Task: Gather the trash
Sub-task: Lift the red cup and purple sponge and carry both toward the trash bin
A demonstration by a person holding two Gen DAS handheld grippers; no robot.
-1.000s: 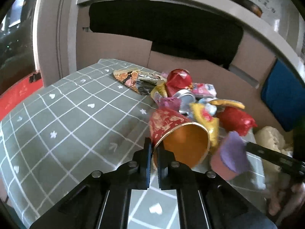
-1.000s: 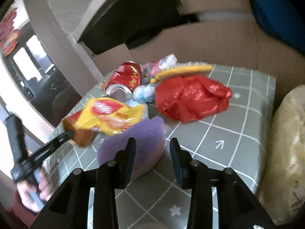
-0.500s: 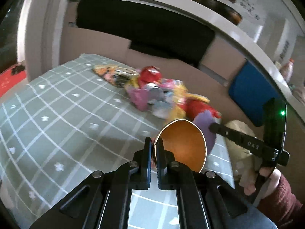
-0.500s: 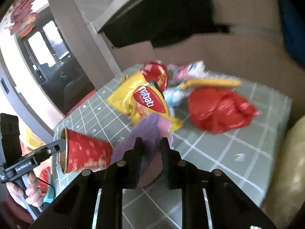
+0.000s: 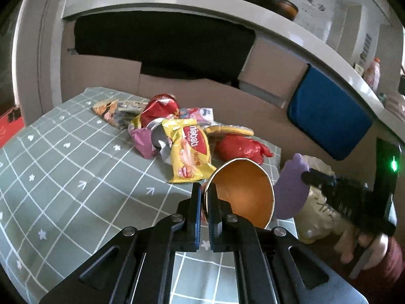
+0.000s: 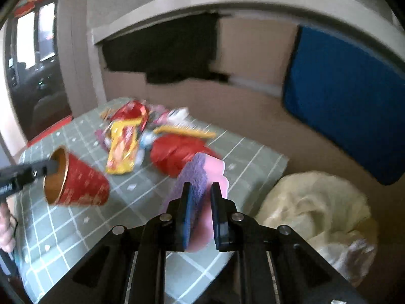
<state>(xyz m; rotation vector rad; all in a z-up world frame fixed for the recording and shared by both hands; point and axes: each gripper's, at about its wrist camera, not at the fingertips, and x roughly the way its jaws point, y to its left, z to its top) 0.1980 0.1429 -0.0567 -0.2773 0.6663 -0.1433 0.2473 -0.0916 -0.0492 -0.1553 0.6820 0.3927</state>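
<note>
Carrying step: left gripper [image 5: 205, 195] pinches the cup [image 5: 243, 192] rim, right gripper [image 6: 200, 197] clamps the sponge [image 6: 200, 174]; next, the bag [image 6: 316, 207] past the table's [image 5: 63, 177] right edge.

A table with a grey-green checked cloth [image 5: 63, 177] fills the view from 6 to 9 o'clock. Cardboard panels [image 5: 101, 73] stand behind it at 12 o'clock, below a dark opening [image 5: 162, 43]. A blue cushion [image 5: 329, 116] leans at 3 o'clock.
</note>
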